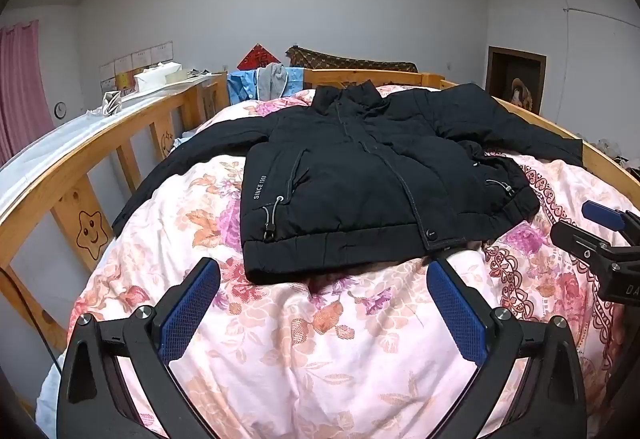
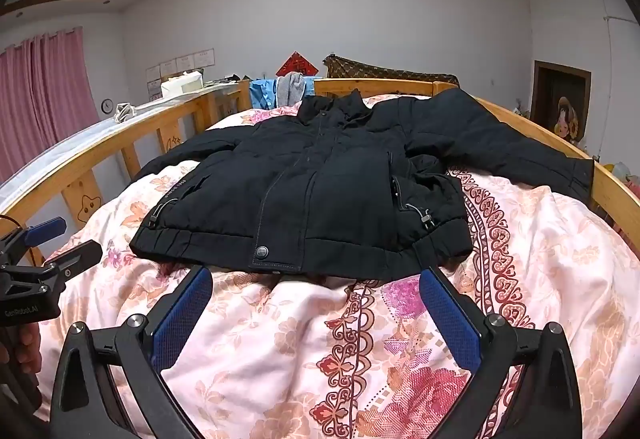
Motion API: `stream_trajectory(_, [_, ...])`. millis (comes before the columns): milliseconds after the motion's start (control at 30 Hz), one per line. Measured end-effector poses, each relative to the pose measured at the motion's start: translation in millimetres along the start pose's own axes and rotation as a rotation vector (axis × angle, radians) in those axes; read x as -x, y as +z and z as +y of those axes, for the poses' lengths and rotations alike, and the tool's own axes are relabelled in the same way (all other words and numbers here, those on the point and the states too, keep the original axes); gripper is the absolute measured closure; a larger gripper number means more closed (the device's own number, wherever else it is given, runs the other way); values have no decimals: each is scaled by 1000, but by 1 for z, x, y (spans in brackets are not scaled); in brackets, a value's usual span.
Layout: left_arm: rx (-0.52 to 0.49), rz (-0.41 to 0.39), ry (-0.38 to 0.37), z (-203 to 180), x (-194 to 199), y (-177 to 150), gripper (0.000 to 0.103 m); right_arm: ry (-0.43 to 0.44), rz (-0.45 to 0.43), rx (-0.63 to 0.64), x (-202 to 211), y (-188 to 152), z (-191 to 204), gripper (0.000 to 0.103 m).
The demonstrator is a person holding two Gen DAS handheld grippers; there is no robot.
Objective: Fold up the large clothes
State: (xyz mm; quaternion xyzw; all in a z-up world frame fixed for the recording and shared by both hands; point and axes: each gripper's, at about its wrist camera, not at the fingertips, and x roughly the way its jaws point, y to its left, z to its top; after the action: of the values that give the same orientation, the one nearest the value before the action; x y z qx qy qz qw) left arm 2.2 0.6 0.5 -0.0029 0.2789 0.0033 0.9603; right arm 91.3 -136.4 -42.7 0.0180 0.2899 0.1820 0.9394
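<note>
A black padded jacket (image 1: 360,179) (image 2: 320,179) lies front up on a pink floral quilt (image 1: 320,339) (image 2: 280,339), zipped, collar away from me, both sleeves spread to the sides. Its hem faces me. My left gripper (image 1: 320,267) is open, held just short of the hem's left part, nothing between its blue pads (image 1: 188,311). My right gripper (image 2: 316,273) is open too, just before the hem's right part, pads (image 2: 452,319) empty. Each gripper shows at the edge of the other's view: right gripper (image 1: 580,225), left gripper (image 2: 68,239) with a hand (image 2: 20,347) on its grip.
Wooden bed rails (image 1: 80,159) (image 2: 612,195) run along both sides. The right sleeve end (image 2: 576,175) rests against the right rail. A blue shirt and grey garment (image 1: 264,81) hang over the headboard. A white ledge (image 1: 60,143) with boxes runs beyond the left rail.
</note>
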Motion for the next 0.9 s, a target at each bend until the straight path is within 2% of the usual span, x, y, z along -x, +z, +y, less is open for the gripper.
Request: stream_trajectory(900, [-13, -4, -3, -3, 0, -5, 2, 1, 7, -4, -1, 0, -1, 0])
